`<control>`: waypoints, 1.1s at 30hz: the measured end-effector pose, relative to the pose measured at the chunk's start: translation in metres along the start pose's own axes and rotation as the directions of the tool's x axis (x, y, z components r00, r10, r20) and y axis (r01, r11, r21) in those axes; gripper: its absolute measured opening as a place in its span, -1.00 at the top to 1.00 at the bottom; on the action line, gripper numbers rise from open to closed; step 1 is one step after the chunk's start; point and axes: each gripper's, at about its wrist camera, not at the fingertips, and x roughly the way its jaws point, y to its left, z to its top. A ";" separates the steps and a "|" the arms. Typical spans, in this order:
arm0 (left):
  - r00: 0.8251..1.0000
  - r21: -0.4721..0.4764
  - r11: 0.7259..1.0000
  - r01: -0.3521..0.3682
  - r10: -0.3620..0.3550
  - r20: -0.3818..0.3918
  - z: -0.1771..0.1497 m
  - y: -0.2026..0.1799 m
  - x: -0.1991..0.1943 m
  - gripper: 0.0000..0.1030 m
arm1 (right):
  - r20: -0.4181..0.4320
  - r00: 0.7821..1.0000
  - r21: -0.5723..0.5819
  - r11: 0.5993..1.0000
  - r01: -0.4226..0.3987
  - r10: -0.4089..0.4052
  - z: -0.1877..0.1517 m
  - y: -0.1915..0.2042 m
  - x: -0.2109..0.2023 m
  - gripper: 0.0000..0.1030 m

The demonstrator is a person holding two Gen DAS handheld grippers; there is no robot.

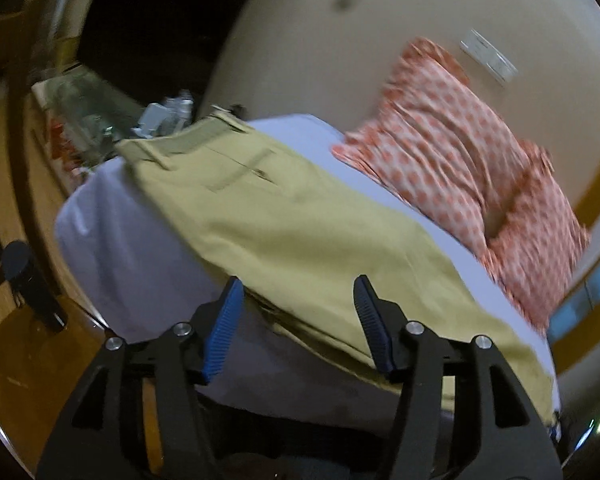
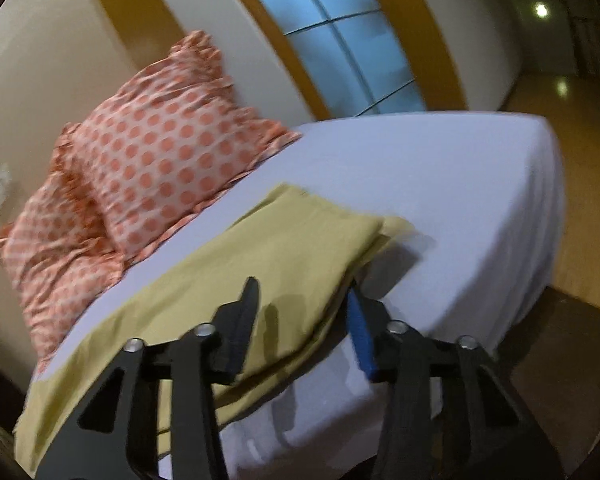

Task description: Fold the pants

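Note:
Khaki-yellow pants (image 1: 284,220) lie flat on a bed with a white sheet (image 1: 120,248), one leg laid over the other. The waistband with a back pocket is at the far end in the left wrist view. My left gripper (image 1: 298,292) is open, hovering over the near edge of the pants around the thigh. In the right wrist view the leg hems (image 2: 300,236) lie stacked on the sheet (image 2: 440,184). My right gripper (image 2: 304,296) is open, its fingers straddling the near edge of the legs, holding nothing.
Two orange polka-dot pillows (image 2: 152,160) lean against the wall at the head of the bed. A cluttered glass-topped side table (image 1: 100,112) stands beyond the waistband. A window (image 2: 340,32) and wooden floor (image 2: 580,160) lie past the bed.

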 end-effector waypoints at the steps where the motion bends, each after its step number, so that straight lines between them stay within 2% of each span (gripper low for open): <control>1: 1.000 -0.011 1.000 -0.011 0.011 0.001 0.002 0.005 0.001 -0.14 | 0.003 1.000 -0.015 1.000 -0.001 0.001 -0.001 0.003 0.001 0.68; 2: 1.000 -0.017 1.000 -0.019 0.019 -0.001 0.003 0.007 0.002 -0.15 | 0.001 1.000 -0.036 0.999 -0.003 0.003 -0.001 0.005 0.004 0.94; 4: 1.000 -0.028 0.999 -0.023 0.023 -0.009 0.005 0.014 0.006 -0.16 | 0.024 0.999 -0.057 0.998 -0.033 0.034 0.002 0.010 0.008 0.93; 7: 0.999 -0.041 0.999 -0.031 0.030 -0.014 0.004 0.025 0.007 -0.18 | 0.044 0.991 -0.108 0.987 -0.123 0.128 0.016 0.044 0.003 0.93; 8: 1.000 -0.046 0.999 -0.028 0.028 -0.014 0.004 0.027 0.008 -0.19 | 0.047 0.983 -0.138 0.976 -0.167 0.175 0.019 0.065 -0.001 0.93; 10: 1.000 -0.062 0.998 -0.015 0.015 -0.013 0.002 0.031 0.009 -0.23 | 0.017 0.947 -0.209 0.927 -0.312 0.322 0.018 0.120 -0.013 0.93; 11: 1.000 -0.068 0.998 -0.006 0.005 -0.013 0.001 0.033 0.008 -0.24 | -0.016 0.916 -0.238 0.888 -0.394 0.402 0.012 0.150 -0.020 0.93; 13: 1.000 -0.078 0.997 0.011 -0.012 -0.012 -0.002 0.035 0.008 -0.27 | -0.111 0.836 -0.281 0.790 -0.545 0.537 -0.010 0.205 -0.033 0.93; 14: 1.000 -0.080 0.997 0.017 -0.018 -0.012 -0.002 0.036 0.008 -0.29 | -0.171 0.790 -0.293 0.735 -0.611 0.589 -0.026 0.231 -0.039 0.93; 15: 1.000 -0.084 0.996 0.026 -0.027 -0.013 -0.002 0.038 0.008 -0.31 | -0.270 0.723 -0.300 0.658 -0.691 0.636 -0.053 0.266 -0.043 0.93; 16: 0.999 -0.089 0.995 0.035 -0.037 -0.013 -0.002 0.039 0.009 -0.32 | -0.347 0.673 -0.300 0.603 -0.740 0.653 -0.075 0.288 -0.046 0.93; 17: 0.999 -0.096 0.994 0.046 -0.047 -0.013 -0.001 0.040 0.009 -0.34 | -0.430 0.625 -0.298 0.552 -0.779 0.651 -0.100 0.310 -0.047 0.93; 18: 0.997 -0.101 0.992 0.069 -0.071 -0.015 0.000 0.041 0.010 -0.37 | -0.559 0.566 -0.303 0.486 -0.820 0.606 -0.140 0.339 -0.046 0.92; 20: 0.995 -0.105 0.990 0.091 -0.095 -0.027 0.003 0.042 0.014 -0.40 | -0.695 0.515 -0.310 0.437 -0.844 0.502 -0.187 0.365 -0.045 0.89; 21: 0.994 -0.100 0.990 0.096 -0.100 -0.038 0.005 0.043 0.017 -0.41 | -0.742 0.491 -0.299 0.429 -0.852 0.456 -0.204 0.371 -0.043 0.83; 22: 0.994 -0.098 0.991 0.093 -0.098 -0.043 0.006 0.043 0.018 -0.43 | -0.763 0.478 -0.287 0.434 -0.854 0.436 -0.214 0.373 -0.043 0.66; 23: 0.994 -0.099 0.991 0.089 -0.094 -0.047 0.007 0.043 0.020 -0.45 | -0.761 0.476 -0.280 0.440 -0.854 0.441 -0.215 0.371 -0.044 0.48; 24: 0.994 -0.108 0.990 0.087 -0.093 -0.049 0.010 0.046 0.022 -0.46 | -0.747 0.483 -0.273 0.451 -0.850 0.457 -0.212 0.366 -0.045 -0.06; 25: 0.994 -0.120 0.989 0.088 -0.095 -0.049 0.013 0.049 0.024 -0.46 | -0.719 0.501 -0.271 0.470 -0.840 0.481 -0.205 0.359 -0.047 -0.48; 27: 0.994 -0.155 0.985 0.078 -0.088 -0.061 0.020 0.056 0.030 -0.46 | -0.671 0.521 -0.259 0.491 -0.832 0.528 -0.190 0.346 -0.051 -0.55; 31: 0.992 -0.231 0.970 0.073 -0.094 -0.082 0.032 0.069 0.044 -0.45 | -0.642 0.537 -0.238 0.523 -0.818 0.548 -0.175 0.332 -0.050 -0.57; 33: 0.987 -0.276 0.957 0.091 -0.124 -0.103 0.033 0.073 0.051 -0.44 | -0.636 0.543 -0.234 0.533 -0.813 0.548 -0.174 0.333 -0.048 -0.60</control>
